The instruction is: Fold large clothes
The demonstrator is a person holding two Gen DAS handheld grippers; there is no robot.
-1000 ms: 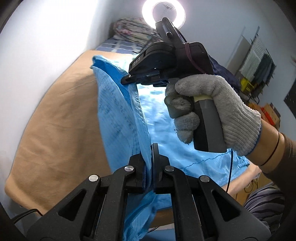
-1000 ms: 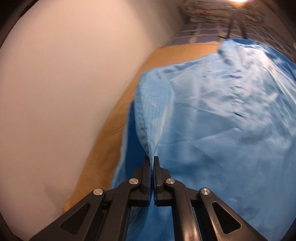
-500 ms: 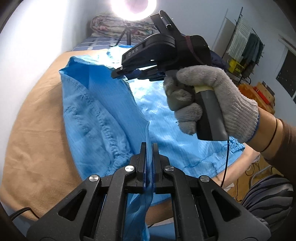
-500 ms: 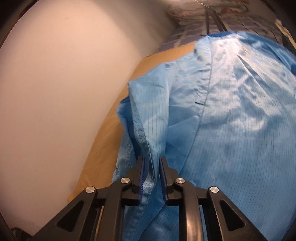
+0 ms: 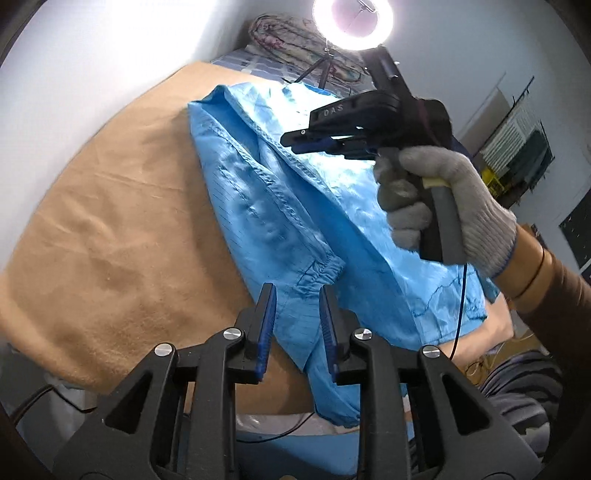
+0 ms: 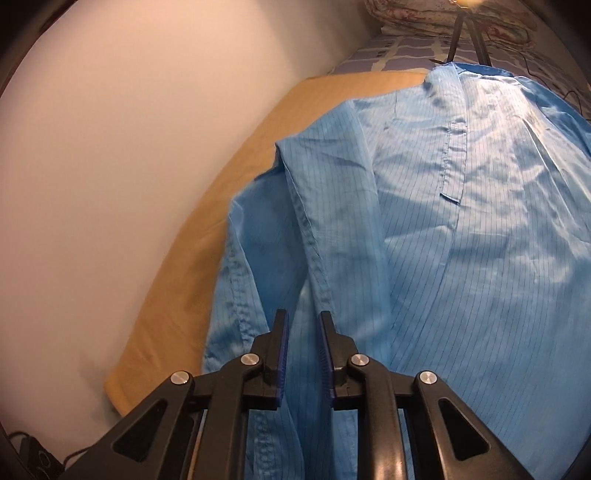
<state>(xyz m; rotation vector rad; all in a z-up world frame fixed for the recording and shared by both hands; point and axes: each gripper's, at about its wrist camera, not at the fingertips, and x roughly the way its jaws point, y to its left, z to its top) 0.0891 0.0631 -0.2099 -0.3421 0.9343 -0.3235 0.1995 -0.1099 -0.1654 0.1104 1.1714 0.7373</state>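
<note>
Blue pinstriped work coat (image 5: 343, 206) lies spread on the tan blanket (image 5: 110, 229) covering the bed, its near hem draping over the near edge. Left gripper (image 5: 295, 314) released, jaws apart, hovering over the elastic sleeve cuff (image 5: 321, 275), which lies folded onto the coat body; no cloth held. Right gripper (image 5: 295, 142), in a grey-gloved hand (image 5: 450, 206), also released, jaws apart above the coat's left side; in its own view (image 6: 301, 347) the folded sleeve runs beneath the gap. Coat placket (image 6: 452, 166) runs toward the far edge. Beyond: ring light (image 5: 351, 22) on a tripod, folded quilt (image 5: 284, 33) against the wall.
</note>
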